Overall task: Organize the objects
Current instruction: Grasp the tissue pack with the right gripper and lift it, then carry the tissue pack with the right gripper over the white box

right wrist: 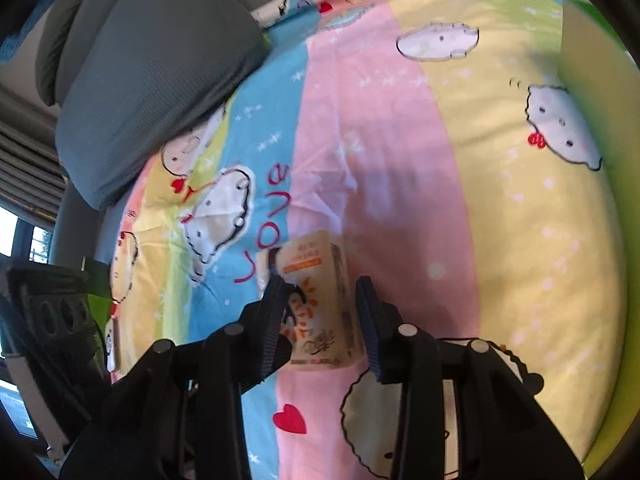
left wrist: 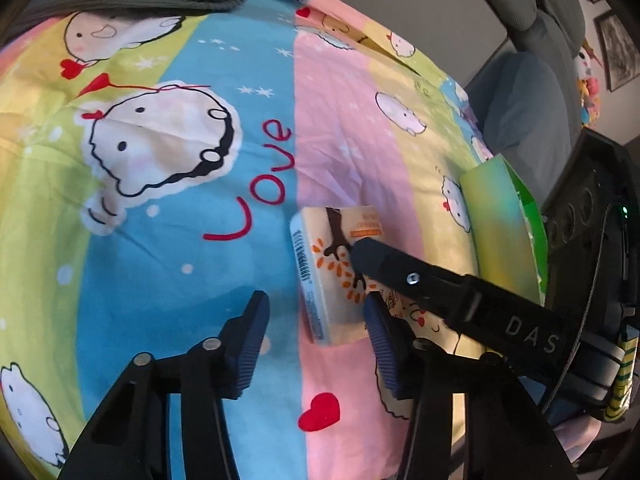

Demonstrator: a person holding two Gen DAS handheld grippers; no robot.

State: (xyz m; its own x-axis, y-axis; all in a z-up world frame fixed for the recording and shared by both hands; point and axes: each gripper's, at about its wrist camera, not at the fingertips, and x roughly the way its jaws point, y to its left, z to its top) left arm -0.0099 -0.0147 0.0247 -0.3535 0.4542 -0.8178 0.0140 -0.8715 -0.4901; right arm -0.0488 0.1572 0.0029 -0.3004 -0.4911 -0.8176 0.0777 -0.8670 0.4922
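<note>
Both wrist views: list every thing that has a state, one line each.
Small cream tissue pack with orange leaf print: lying on the bedsheet, between the right gripper's fingers.
Right gripper: straddling the pack; closure unclear.
Left gripper: open, empty.
Green box: open-topped.

My jaws carry ribbed blue pads (left wrist: 252,344) on matt black plastic. The packet (right wrist: 320,304) has a smooth, glossy wrap. Under it, the bed sheet (left wrist: 168,240) is soft printed cloth; the grey pillow (right wrist: 160,80) looks finely textured.

A striped cartoon bedsheet (left wrist: 192,220) covered the bed. A grey pillow (right wrist: 152,92) lay at its far end, and framed pictures (left wrist: 616,50) hung on the wall.
</note>
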